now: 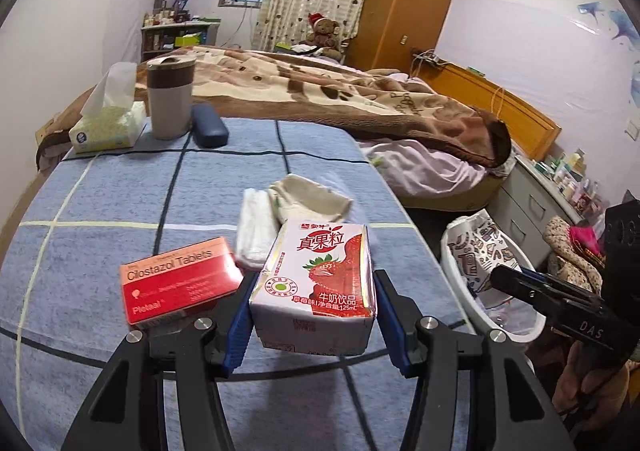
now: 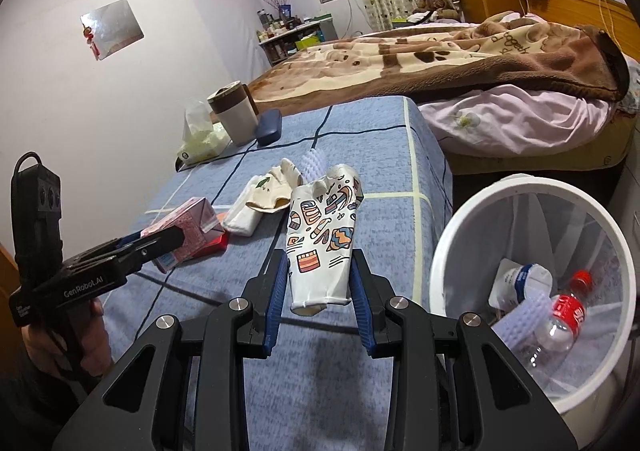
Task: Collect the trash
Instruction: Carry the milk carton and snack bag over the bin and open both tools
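My left gripper [image 1: 314, 287] is shut on a strawberry milk carton [image 1: 320, 283], held just above the blue checked table [image 1: 120, 211]; the carton also shows in the right wrist view [image 2: 188, 235]. My right gripper [image 2: 320, 263] is shut on a crushed patterned paper cup [image 2: 322, 239], held over the table's right part, left of the white trash bin [image 2: 452, 251]. The bin [image 1: 460, 271] stands on the floor beside the table and holds a plastic bottle [image 2: 560, 315] and other trash. A red tablet box [image 1: 180, 283], a folded white tissue [image 1: 256, 231] and a crumpled cream paper cup [image 1: 312, 199] lie on the table.
At the table's far left stand a tissue pack [image 1: 108, 123], a grey-brown tumbler [image 1: 170, 95] and a dark glasses case [image 1: 208, 125]. Beyond lies a bed with a brown blanket [image 1: 320, 91]. Grey drawers [image 1: 532, 203] stand to the right of the bin.
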The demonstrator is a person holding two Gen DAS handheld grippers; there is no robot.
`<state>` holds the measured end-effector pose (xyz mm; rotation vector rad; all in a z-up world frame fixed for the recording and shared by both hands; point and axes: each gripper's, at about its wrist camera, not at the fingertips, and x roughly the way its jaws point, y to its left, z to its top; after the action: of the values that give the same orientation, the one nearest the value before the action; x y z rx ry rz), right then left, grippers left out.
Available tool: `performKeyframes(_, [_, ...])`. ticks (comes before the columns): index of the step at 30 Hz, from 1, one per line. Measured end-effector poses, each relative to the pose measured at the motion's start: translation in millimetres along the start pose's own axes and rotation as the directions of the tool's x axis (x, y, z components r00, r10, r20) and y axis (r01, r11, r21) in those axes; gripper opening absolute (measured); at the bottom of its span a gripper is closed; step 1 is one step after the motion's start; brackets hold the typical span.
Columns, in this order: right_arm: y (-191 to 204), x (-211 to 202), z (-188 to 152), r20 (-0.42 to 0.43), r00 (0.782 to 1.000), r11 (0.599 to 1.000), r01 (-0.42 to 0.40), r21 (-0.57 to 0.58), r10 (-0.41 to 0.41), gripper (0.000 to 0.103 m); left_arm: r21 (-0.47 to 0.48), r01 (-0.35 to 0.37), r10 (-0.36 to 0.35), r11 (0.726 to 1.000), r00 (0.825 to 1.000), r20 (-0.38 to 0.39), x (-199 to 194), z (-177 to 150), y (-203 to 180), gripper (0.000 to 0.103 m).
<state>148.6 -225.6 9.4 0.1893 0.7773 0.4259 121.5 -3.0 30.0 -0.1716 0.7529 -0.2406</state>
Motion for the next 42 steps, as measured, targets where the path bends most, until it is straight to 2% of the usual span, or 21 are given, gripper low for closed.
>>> performKeyframes(21, [-23, -28, -12, 0.047, 0.998, 0.998, 0.037, 0.052, -0.040, 0.032, 0.076, 0.056, -0.056, 0.996, 0.998, -0.005, -2, -5, -53, 0.056])
performKeyframes(42, [-74, -60, -23, 0.089, 0.983, 0.974, 0.146, 0.170, -0.163, 0.032, 0.161, 0.145, -0.139, 0.976, 0.989, -0.049, 30, -3, -112, 0.056])
